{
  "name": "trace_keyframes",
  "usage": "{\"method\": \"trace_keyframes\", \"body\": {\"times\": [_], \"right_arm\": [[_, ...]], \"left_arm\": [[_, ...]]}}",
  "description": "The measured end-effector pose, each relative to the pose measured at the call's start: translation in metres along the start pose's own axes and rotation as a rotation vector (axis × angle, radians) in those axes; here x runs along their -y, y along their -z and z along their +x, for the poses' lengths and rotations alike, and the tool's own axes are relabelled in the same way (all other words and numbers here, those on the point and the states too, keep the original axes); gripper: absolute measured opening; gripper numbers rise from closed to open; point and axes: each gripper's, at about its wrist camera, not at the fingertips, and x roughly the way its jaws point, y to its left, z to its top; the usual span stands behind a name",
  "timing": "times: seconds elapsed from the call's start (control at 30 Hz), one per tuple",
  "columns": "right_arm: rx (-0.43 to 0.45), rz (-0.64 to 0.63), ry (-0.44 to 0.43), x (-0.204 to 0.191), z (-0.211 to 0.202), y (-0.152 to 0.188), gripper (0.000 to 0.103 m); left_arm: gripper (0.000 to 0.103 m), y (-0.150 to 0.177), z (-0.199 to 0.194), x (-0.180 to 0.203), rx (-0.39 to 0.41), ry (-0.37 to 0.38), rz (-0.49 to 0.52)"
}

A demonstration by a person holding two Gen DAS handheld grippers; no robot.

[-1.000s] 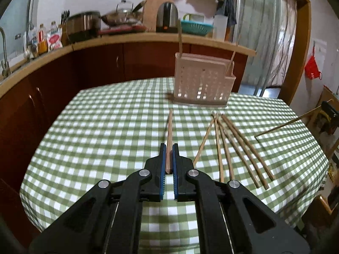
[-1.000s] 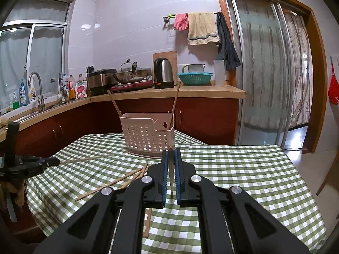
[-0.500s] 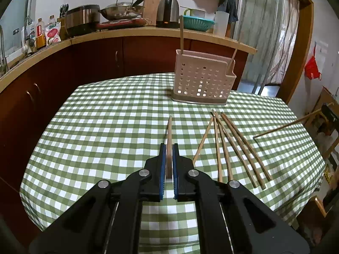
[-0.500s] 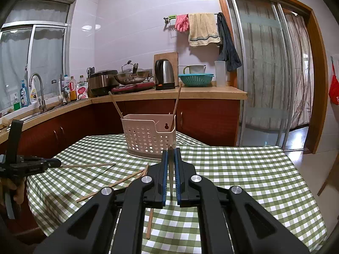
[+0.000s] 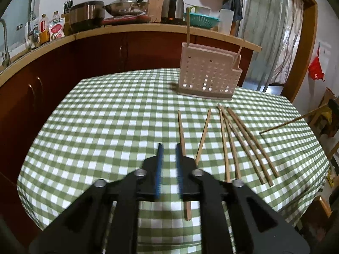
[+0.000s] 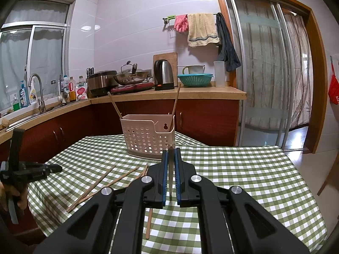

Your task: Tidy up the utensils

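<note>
Wooden chopsticks are the matter here. The left tongs are opening, and nothing sits between the pads: one chopstick lies on the checked tabletop just right of the right-hand pad, its long axis running near to far, passing under that finger. A loose group of chopsticks lies further right, fanned but mostly pointing the same near-to-far way, towards the pink perforated holder at the far side. Two sticks already stand in that holder.

The right tongs are narrow, clamped on a chopstick seen end-on, aimed at the holder straight ahead. This hand looks the nearer to a drop-in. Open cloth lies between tongs and holder; the tabletop's near edge falls away close under both hands.
</note>
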Motion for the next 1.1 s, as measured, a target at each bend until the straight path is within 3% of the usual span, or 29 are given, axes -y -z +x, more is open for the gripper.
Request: {"method": "trace_keyframes", "body": {"times": [0.03, 0.23, 0.5, 0.63, 0.8, 0.97, 1.1], "right_arm": [[0.000, 0.000, 0.001, 0.001, 0.000, 0.000, 0.007], [0.008, -0.004, -0.001, 0.003, -0.003, -0.001, 0.007], [0.010, 0.000, -0.006, 0.004, -0.004, -0.001, 0.007], [0.011, 0.001, -0.006, 0.003, -0.004, -0.001, 0.007], [0.010, 0.002, -0.007, 0.004, -0.004, -0.001, 0.007], [0.010, 0.001, -0.008, 0.004, -0.005, 0.000, 0.007], [0.012, 0.001, -0.008, 0.004, -0.005, 0.000, 0.007]], "left_arm": [[0.026, 0.003, 0.001, 0.001, -0.005, 0.001, 0.000], [0.028, 0.028, 0.007, 0.013, -0.065, 0.024, 0.015], [0.028, 0.062, 0.018, 0.023, -0.161, 0.031, 0.014], [0.023, 0.070, 0.025, 0.025, -0.187, 0.024, 0.018], [0.007, 0.073, 0.027, 0.024, -0.190, 0.016, 0.023], [0.007, 0.071, 0.023, 0.025, -0.161, 0.000, 0.045], [0.007, 0.059, 0.008, 0.024, -0.096, -0.021, 0.062]]}}
